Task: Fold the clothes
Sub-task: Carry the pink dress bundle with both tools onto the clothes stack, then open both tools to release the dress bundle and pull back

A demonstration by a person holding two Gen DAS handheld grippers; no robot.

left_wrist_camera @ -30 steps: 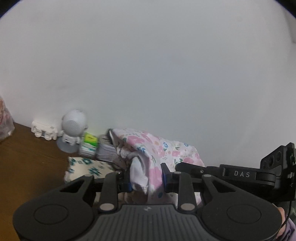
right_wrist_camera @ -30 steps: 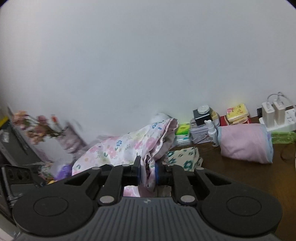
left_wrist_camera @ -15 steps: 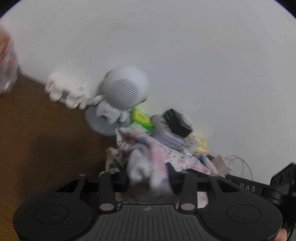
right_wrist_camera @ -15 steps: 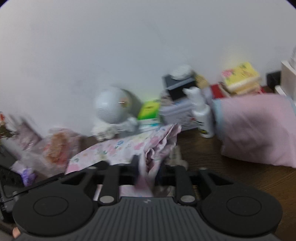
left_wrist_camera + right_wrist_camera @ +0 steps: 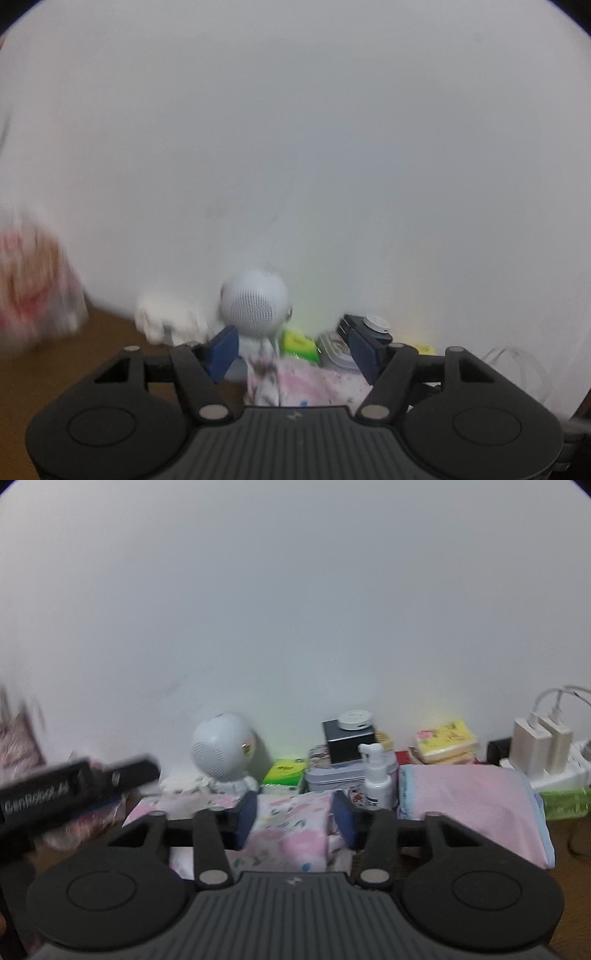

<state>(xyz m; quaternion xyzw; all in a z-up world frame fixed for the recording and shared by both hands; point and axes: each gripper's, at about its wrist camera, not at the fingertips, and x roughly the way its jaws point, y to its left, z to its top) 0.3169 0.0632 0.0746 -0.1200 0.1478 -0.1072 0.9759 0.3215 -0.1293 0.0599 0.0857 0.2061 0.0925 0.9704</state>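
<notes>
White wall fills most of both views, and below it a brown wooden table (image 5: 55, 373) runs along the bottom with clutter pushed against the wall. From where I sit, my left gripper (image 5: 293, 350) has its blue-padded fingers spread well apart, with nothing pinched between them. The floral garment (image 5: 306, 384) lies on the table low between those fingers, bunched in pink and white folds; I can't tell whether it touches either pad. Just behind it stands a round white speaker (image 5: 255, 302) on a small base, with a blurred white toy (image 5: 166, 319) to its left and a green packet (image 5: 299, 341) to its right. A smeared red and white bag (image 5: 29, 288) sits at the far left edge.

My right gripper (image 5: 295, 814) is spread open as well, and the floral garment (image 5: 291, 827) lies flat on the table between and beneath its fingers, not clamped. To the right of it rests a folded pink cloth (image 5: 472, 801), just beside a white pump bottle (image 5: 376, 775). Behind the bottle a black box (image 5: 349, 738) sits on a grey tin (image 5: 332, 775). A yellow pack (image 5: 445, 738) and two white chargers (image 5: 543, 744) stand further right. The left gripper's dark body (image 5: 74, 786) crosses the left side of this view, blurred
</notes>
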